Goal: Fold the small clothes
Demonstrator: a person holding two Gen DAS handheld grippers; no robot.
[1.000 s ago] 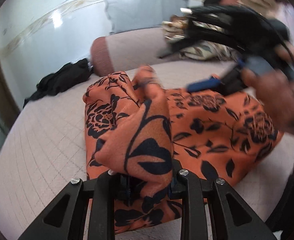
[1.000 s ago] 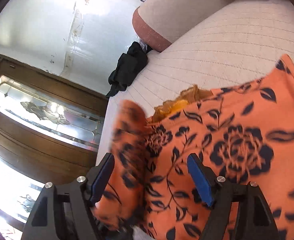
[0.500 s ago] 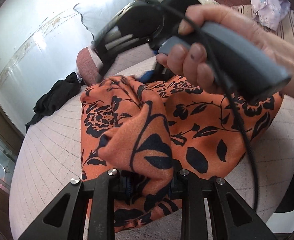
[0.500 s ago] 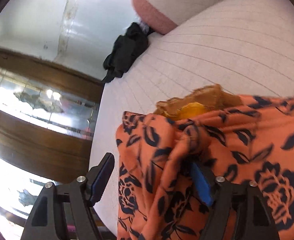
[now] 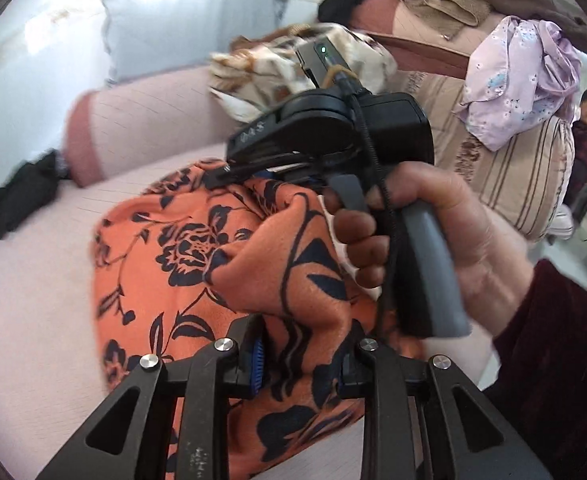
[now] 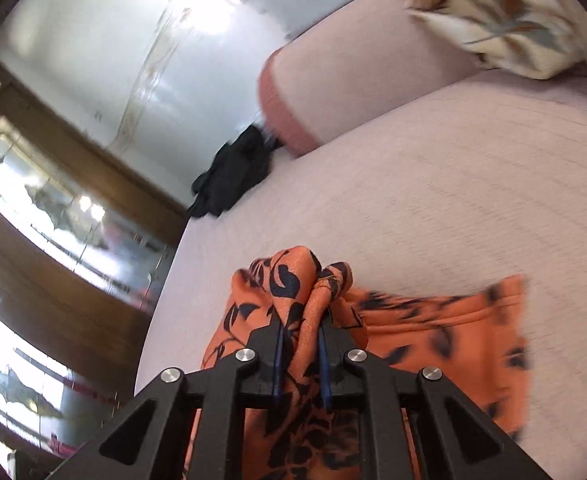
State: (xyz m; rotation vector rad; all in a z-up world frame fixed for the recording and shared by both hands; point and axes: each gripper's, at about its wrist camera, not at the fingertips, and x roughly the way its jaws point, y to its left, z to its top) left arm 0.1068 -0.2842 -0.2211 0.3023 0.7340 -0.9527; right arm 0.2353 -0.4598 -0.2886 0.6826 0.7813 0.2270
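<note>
Status: the fold is under way, not finished. The orange floral garment (image 5: 181, 264) lies on the pink bed cover (image 5: 33, 280), bunched and partly lifted, with no flat, squared fold visible yet.

My left gripper (image 5: 299, 356) is clamped on a thick gather of the garment at its near edge. My right gripper (image 6: 299, 354) is closing, its blue pads (image 6: 278, 352) already pinching a bunched corner of the same cloth (image 6: 293, 292) at the far side. In the left wrist view my right hand (image 5: 433, 248) holds that gripper over the garment's far right part.

What is left, in my judgement: carry the lifted edge across, lay it flat, smooth it, release.

Orientation: the garment's long axis appears to run from the near right to the far left of the bed, though crumpling and blur make this uncertain.

A black garment (image 6: 233, 176) lies well apart, at the far left.
</note>
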